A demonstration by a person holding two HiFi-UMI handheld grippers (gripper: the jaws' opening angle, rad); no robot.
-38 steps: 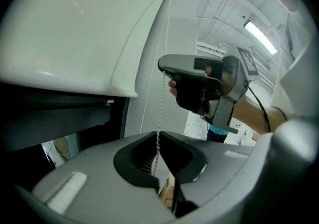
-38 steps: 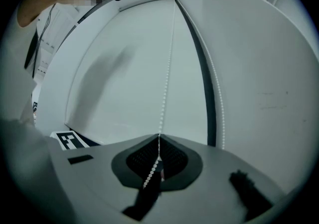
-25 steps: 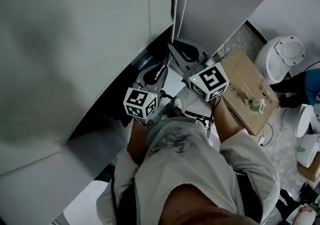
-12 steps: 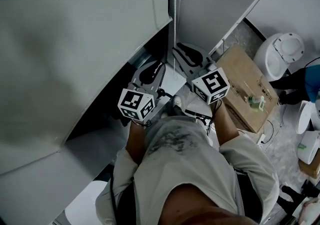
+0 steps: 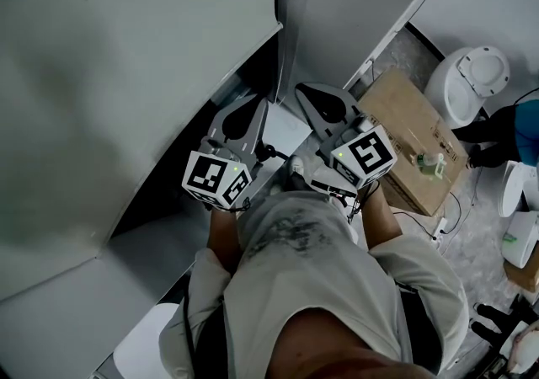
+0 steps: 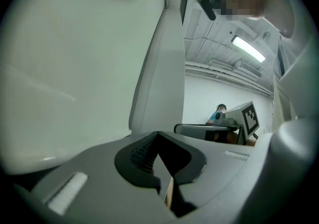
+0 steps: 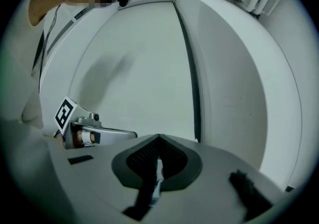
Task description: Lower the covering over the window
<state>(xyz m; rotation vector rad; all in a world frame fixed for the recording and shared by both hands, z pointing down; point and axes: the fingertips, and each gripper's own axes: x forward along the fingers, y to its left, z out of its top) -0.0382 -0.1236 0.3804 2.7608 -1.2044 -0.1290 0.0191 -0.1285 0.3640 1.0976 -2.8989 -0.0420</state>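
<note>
Jaws first: the left gripper has just snapped its pair together, nothing readable between them; the right gripper pinches a thin pale cord. The covering, broad, smooth, matte white, hangs right ahead of both. Only the head view catches the flat brown cardboard box; only the left gripper view shows the ceiling light tube.

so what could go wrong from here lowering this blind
The left gripper has just shut, yet no cord shows between its jaws in its own view: it may have closed on nothing, so a pull would not move the blind. The right gripper sits close beside it at the blind's edge; they could knock together.
</note>
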